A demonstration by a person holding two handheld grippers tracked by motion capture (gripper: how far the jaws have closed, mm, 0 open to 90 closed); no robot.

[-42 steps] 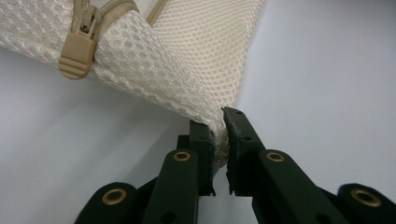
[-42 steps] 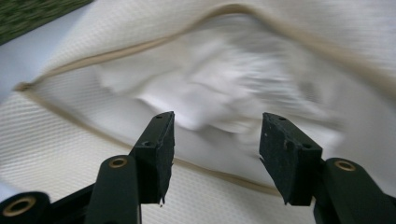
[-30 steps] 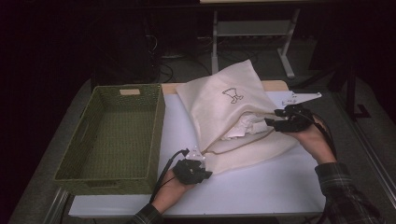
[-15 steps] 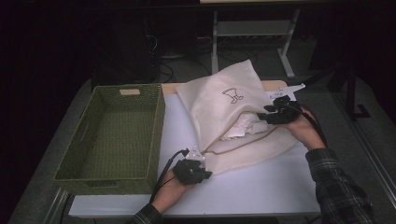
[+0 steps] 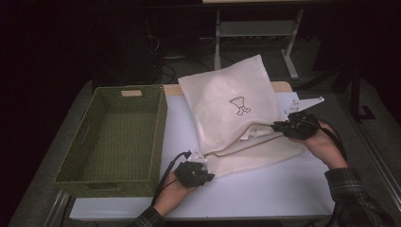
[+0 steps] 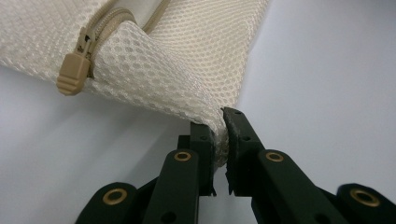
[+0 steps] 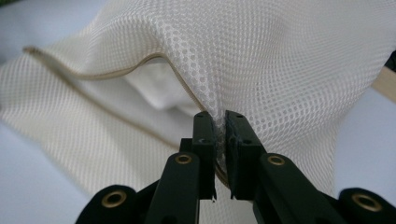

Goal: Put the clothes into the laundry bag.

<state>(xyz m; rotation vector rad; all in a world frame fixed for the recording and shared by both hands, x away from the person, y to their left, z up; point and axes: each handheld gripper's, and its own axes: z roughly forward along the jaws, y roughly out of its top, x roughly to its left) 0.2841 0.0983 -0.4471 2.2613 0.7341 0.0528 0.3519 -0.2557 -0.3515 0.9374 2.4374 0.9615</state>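
We see a cream mesh laundry bag (image 5: 236,118) lying on the white table (image 5: 265,194), right of centre. Since a second ago the right gripper (image 5: 282,126) has moved leftward, lifting the upper lip of the unzipped mouth; its jaws are closed tight on the mesh. The left gripper (image 5: 202,171) has stayed pinching the bag's near-left corner beside the zip pull (image 6: 74,74). The mouth now gapes, white cloth (image 7: 159,91) visible inside, likely ready for emptying. A green woven basket (image 5: 158,137) sits empty at left; nothing blocks the way.
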